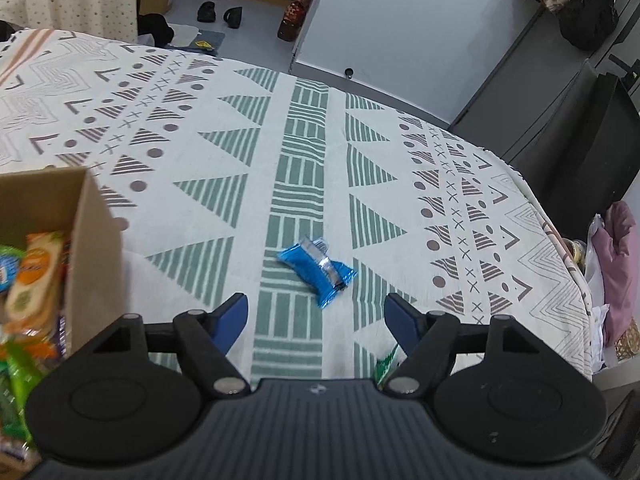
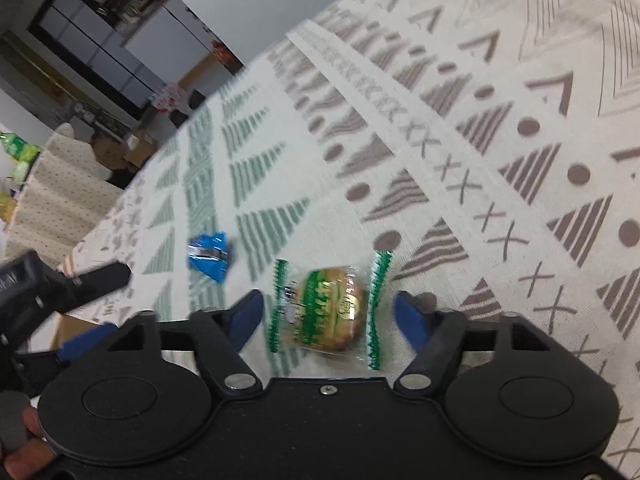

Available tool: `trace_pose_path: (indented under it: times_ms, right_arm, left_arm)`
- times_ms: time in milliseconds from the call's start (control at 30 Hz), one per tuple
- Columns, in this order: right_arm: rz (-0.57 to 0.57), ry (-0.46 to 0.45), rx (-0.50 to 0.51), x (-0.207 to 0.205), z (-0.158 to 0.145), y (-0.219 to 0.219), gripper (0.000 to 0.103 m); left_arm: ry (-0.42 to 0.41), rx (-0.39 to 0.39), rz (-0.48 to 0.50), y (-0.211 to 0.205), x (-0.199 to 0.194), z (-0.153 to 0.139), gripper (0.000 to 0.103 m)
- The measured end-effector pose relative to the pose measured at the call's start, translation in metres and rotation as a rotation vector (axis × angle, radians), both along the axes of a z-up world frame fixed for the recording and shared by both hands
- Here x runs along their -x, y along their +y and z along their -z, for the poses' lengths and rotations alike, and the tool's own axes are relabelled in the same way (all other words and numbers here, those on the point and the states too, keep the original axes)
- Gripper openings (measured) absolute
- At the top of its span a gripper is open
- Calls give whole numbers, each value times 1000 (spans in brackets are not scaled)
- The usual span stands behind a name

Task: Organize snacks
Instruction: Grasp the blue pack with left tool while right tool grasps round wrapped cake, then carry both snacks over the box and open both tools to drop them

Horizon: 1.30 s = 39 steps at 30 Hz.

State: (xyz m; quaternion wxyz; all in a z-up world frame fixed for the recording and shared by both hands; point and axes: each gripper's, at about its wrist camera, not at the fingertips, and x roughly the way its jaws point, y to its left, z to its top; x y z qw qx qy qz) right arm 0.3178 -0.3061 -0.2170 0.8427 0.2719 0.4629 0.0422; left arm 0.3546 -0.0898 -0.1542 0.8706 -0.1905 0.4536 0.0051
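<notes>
Patterned tablecloth — beyond it, black shoes, an amber bottle, a black bag.

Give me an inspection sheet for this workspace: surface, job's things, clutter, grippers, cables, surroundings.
Surface: patterned cloth covers the table.
Job's things: blue packet lies loose on the cloth; wrapped cake lies between the right gripper's open fingers, not clamped; cardboard box at the left holds several snacks.
Clutter: nothing seen on the cloth besides the snacks.
Grippers: left gripper open, empty, short of the blue packet; right gripper open around the cake.
Cables: nothing seen.
Surroundings: bottle and shoes on the floor; dark cabinets at the right.
</notes>
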Motion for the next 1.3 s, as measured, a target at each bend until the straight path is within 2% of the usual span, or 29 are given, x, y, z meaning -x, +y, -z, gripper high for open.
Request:
trace_pose_path:
  times_ms: [67,100,133,200,500,600,633,733,800,833,933,1300]
  right_arm:
    - [-3,-7,15,-1,1,0,53]
    - [-6,-7,15,-3,1,1,39]
    - [-4,-2,12,-5,3,0,29]
    - [7,-1,-23,-8,6,-4,25]
    - [-2,-30,-55,-15,6,-5,19]
    - [-1,-40,-62,-16,5,-7,18]
    - [-3,-43,-66,-16,5,-7,17]
    - [2,-58,-88,-14,3,-10,14]
    - [1,-68,-100,-13,1,-11,14]
    - [1,-69,-102,-12,0,-12,13]
    - [2,-73,-116,-12,-1,-10,13]
    - [-20,-150,-140,-4,-24,-5,12]
  left_arm:
    - [2,2,6,-2,-8,4,74]
    - [4,5,8,-3,-12,7,74]
    - [5,8,10,-5,-16,10,74]
    - [7,12,12,-8,-24,14,74]
    - [24,-1,5,-24,-50,39,75]
    - [15,-52,-36,-26,-53,45,74]
    - [17,-59,-48,-26,-55,48,72]
    - [38,-49,-70,-25,-60,59,58]
    - [54,-45,-84,-24,-62,65,33]
    - [61,-38,-96,-22,-61,68,27]
    - [49,-64,-129,-18,-54,65,24]
    - [-1,-65,-98,-12,-17,36,22]
